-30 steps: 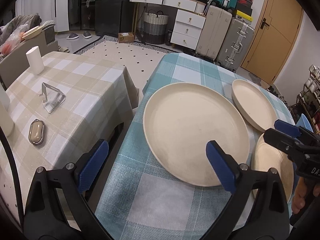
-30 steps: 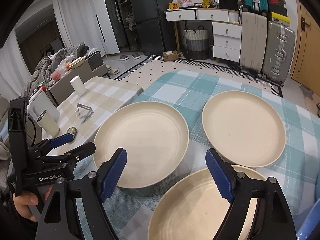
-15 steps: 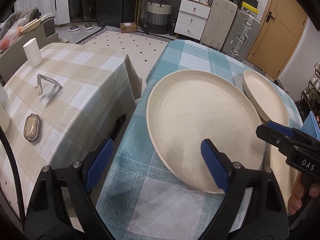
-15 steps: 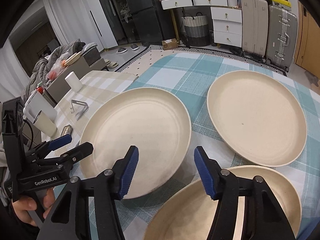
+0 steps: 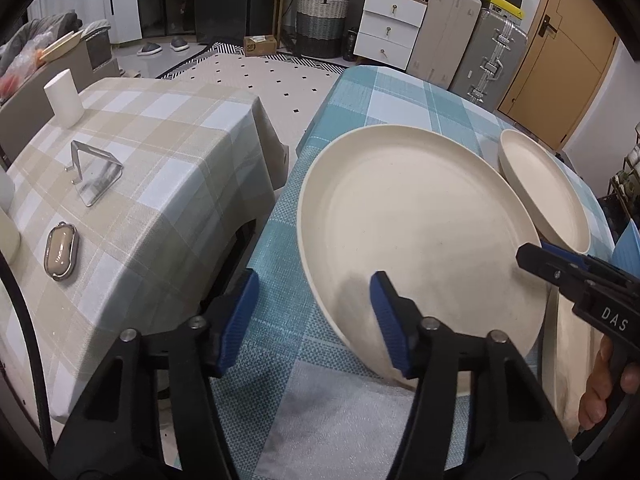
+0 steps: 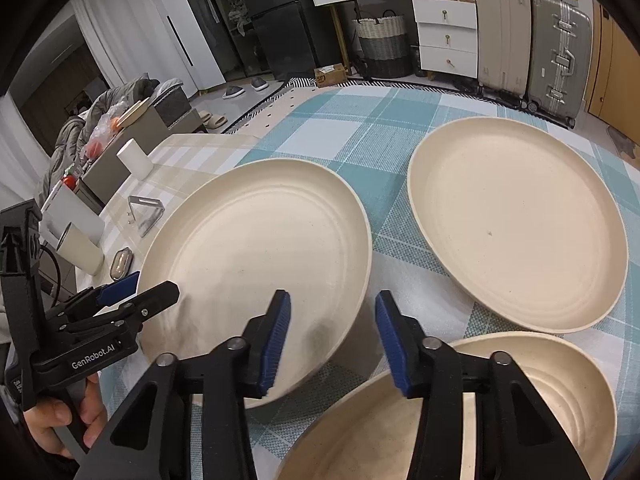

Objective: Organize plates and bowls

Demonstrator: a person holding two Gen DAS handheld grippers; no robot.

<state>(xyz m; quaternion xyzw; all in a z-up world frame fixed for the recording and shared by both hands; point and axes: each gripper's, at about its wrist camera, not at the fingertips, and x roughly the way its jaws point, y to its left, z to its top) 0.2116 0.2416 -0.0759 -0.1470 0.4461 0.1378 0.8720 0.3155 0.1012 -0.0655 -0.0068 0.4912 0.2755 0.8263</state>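
Three cream plates lie on the teal checked tablecloth (image 6: 352, 128). The large middle plate (image 5: 416, 240) (image 6: 256, 256) is flanked by both grippers. My left gripper (image 5: 314, 320) (image 6: 140, 286) straddles the plate's left rim, one blue pad over the plate and the other over the cloth. Its jaws are closing and the pads stand clear of the rim. My right gripper (image 6: 332, 338) (image 5: 536, 254) straddles the opposite rim the same way, also closing without touching. A second plate (image 6: 516, 220) (image 5: 548, 192) lies further back. The third plate (image 6: 520, 408) sits nearest, partly hidden by the right fingers.
A beige checked table (image 5: 160, 152) stands to the left across a narrow gap, with a white cup (image 5: 64, 98), a metal stand (image 5: 96, 176) and a small oval tin (image 5: 62, 254). Drawers, a basket and suitcases (image 6: 556, 48) line the far wall.
Both grippers have sunk toward the middle plate. Their jaws have narrowed from wide open until each pair stands close around opposite rims of the plate.
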